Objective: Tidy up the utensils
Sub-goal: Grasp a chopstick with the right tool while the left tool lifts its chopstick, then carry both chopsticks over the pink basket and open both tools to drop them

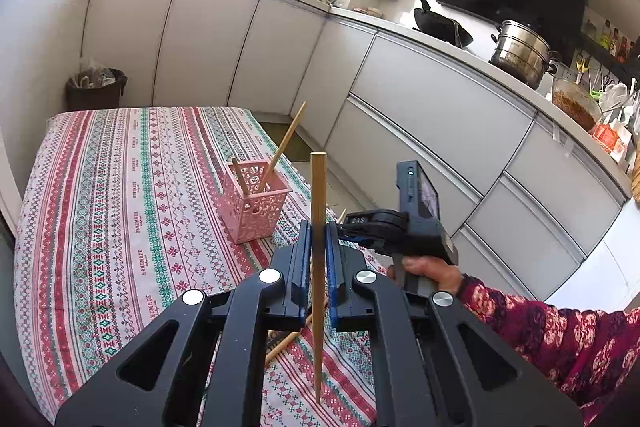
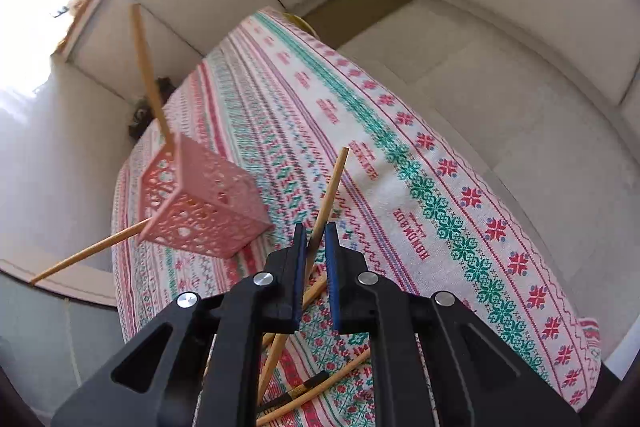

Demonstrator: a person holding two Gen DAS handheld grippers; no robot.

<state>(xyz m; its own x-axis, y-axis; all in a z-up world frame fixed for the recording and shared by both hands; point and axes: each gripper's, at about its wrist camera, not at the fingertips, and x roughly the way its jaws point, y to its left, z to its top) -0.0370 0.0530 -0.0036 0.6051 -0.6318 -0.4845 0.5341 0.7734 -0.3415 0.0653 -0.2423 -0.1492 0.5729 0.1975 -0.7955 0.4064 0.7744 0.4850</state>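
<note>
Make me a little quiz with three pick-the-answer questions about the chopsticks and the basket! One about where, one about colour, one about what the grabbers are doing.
1. Where does the basket stand?
A. on the patterned tablecloth
B. on the kitchen counter
C. on the floor

2. What colour is the basket?
A. blue
B. pink
C. green

3. What is the left gripper doing?
A. hanging open and empty
B. squeezing a spoon
C. shut on a chopstick

Answers:
1. A, it sits on the tablecloth.
2. B, its lacy walls are pink.
3. C, a wooden chopstick stands upright between its blue pads. The right gripper also pinches a chopstick.
</note>
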